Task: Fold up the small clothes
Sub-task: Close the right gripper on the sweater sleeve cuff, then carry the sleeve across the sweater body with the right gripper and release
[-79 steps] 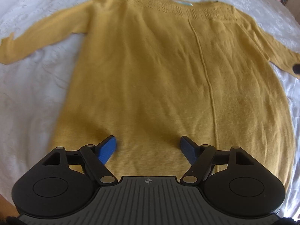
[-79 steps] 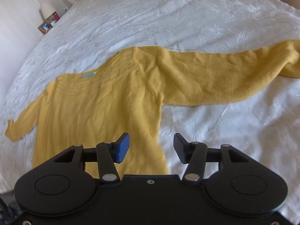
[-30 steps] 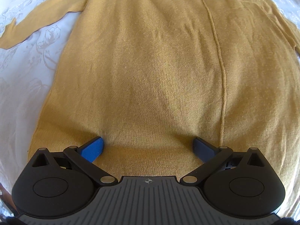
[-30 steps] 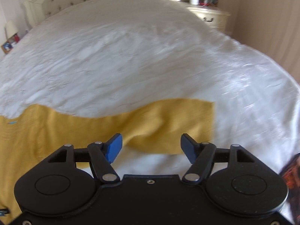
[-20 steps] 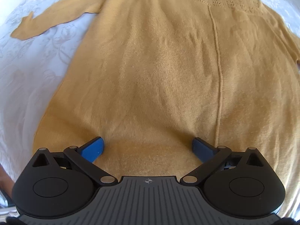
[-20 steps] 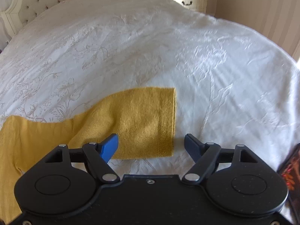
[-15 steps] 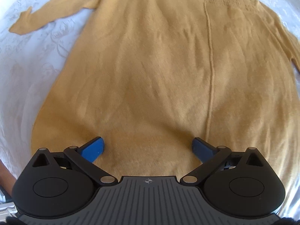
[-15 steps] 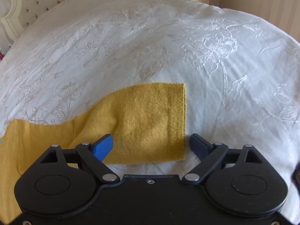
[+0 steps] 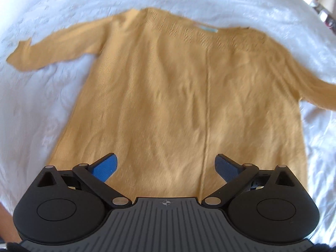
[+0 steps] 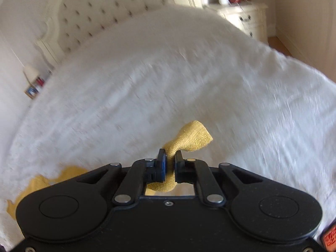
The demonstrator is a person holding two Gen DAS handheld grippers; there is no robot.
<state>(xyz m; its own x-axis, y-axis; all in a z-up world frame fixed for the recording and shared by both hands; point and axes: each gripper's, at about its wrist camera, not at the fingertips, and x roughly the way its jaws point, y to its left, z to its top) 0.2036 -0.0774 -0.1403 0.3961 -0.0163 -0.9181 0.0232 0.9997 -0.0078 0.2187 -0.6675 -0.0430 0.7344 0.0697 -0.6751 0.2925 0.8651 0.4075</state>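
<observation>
Lying flat and face-up on the white bed [image 9: 42,109], the yellow sweater [image 9: 178,105] spreads its left sleeve [image 9: 54,46] toward the bed's left edge, while the left gripper [image 9: 166,166] hovers wide open and empty over the hem, likely waiting to pin or lift it. At right, the right gripper [image 10: 170,163] is clamped on the cuff of the right sleeve [image 10: 193,136], apparently to carry it across the body. Bare bedspread surrounds the garment, leaving ample room toward the headboard [image 10: 109,16].
</observation>
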